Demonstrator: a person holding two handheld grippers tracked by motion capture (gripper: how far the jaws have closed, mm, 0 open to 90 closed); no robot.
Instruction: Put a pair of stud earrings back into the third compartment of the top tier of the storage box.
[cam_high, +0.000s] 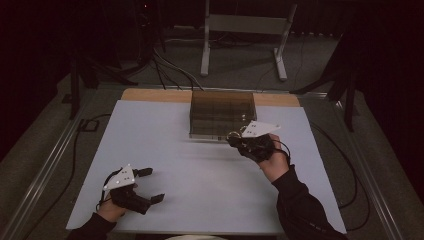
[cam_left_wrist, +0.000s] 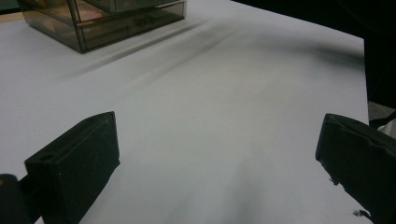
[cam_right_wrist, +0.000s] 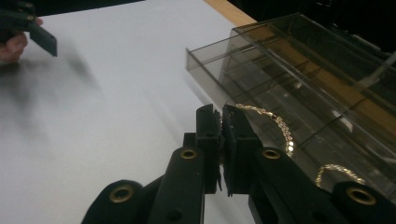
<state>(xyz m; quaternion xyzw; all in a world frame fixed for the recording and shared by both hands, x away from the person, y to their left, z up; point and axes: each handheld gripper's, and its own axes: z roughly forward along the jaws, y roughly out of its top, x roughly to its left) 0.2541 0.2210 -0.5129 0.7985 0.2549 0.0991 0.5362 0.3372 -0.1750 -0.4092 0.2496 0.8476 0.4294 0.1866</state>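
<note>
While the left gripper rested on the white table sheet with its jaws spread wide and nothing between them, the right gripper pinched a gold chain. The chain hung beside the smoky plastic drawer box, near its front edge.

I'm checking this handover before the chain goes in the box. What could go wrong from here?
1. The gold chain is pinched only at one end by the right gripper; the loose length hangs free and may snag on the smoked plastic drawer box.
2. So thin a chain could slip from the fingers.
3. The left gripper sits open, far off, unable to steady the box.
</note>
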